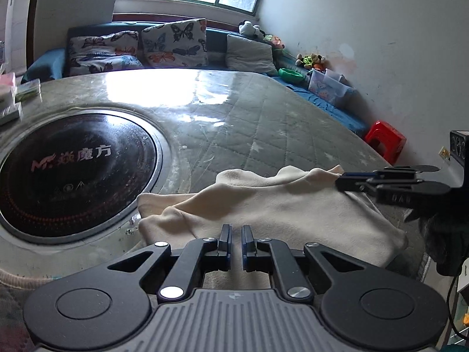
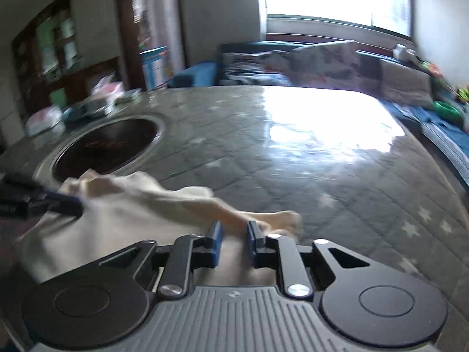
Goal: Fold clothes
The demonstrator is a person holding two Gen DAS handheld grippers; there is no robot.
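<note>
Cream garment (image 1: 272, 205) crumpled on your quilted worktop (image 1: 263, 111) beside the round hob (image 1: 73, 170), your left tongs (image 1: 236, 234) slightly apart over its near edge, your right tongs (image 2: 234, 231) apart over its end.

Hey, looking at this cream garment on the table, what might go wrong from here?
1. The cream garment lies bunched, so a fold now may trap wrinkles.
2. Its left edge sits beside the round black cooktop; dragging could pull fabric onto it.
3. The right wrist view is motion-blurred, so the right tool may grab the wrong layer.
</note>
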